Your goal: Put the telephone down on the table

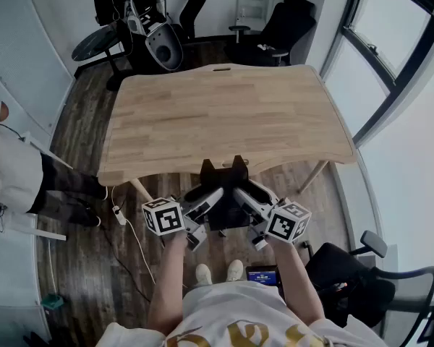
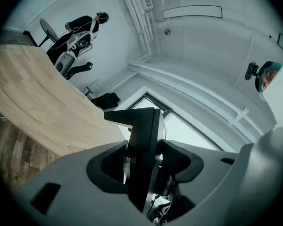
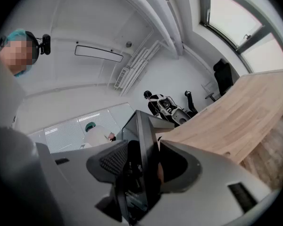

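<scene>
The black telephone [image 1: 223, 185] hangs in the air just short of the near edge of the wooden table [image 1: 217, 114], above the floor. My left gripper [image 1: 205, 202] clamps it from the left and my right gripper [image 1: 244, 199] from the right. In the left gripper view the dark slab of the telephone [image 2: 142, 135] stands upright between the grey jaws of the left gripper [image 2: 144, 171], and the table [image 2: 33, 102] stretches away at the left. In the right gripper view the telephone [image 3: 142, 142] fills the gap of the right gripper [image 3: 140, 171], with the table [image 3: 236, 119] at the right.
Office chairs [image 1: 282, 27] and a grey machine on a stand [image 1: 159, 38] are behind the table. A person [image 1: 11, 168] stands at the left. A cable with a power strip [image 1: 119, 214] lies on the wood floor. Another chair [image 1: 376, 273] is at my right, with windows beyond.
</scene>
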Motion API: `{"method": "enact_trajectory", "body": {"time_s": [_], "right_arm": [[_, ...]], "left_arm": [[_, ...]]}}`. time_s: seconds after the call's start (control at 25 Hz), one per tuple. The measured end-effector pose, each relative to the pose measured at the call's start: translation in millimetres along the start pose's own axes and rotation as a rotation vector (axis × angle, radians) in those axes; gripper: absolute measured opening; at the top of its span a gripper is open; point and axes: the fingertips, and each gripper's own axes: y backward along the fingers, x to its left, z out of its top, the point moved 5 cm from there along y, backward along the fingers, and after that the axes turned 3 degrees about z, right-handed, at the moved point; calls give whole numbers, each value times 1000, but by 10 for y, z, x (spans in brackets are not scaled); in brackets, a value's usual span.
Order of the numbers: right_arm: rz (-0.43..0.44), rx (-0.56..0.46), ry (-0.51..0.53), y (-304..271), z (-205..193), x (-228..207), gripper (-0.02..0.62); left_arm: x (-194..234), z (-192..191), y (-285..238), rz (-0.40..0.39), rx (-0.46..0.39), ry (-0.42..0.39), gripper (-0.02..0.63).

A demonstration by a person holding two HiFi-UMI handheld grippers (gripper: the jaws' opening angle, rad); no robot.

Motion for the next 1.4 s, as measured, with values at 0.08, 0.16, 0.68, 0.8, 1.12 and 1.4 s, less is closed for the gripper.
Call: {"method": "enact_trajectory", "body": {"time_s": [0.08, 0.16, 0.68, 0.8, 1.12, 1.4], "right_arm": [[0, 5, 1, 56, -46, 76, 204], [-2, 14, 7, 66, -69, 120, 204], [19, 13, -49, 119, -147, 124, 199], [30, 12, -50, 147, -124, 89, 199], [65, 7, -33, 228, 18, -5, 201], [66, 11, -35, 127, 120, -172, 199]], "left_arm": [[-48, -56, 77, -8, -1, 12, 210], [-64, -82, 124, -12, -7, 24, 211], [-90, -157, 179, 15, -5, 23, 212], [-108, -170, 142, 22, -9, 13, 212], [-202, -167, -25, 28, -36, -20, 212], [-82, -74, -178, 31, -41, -19, 212]]}}
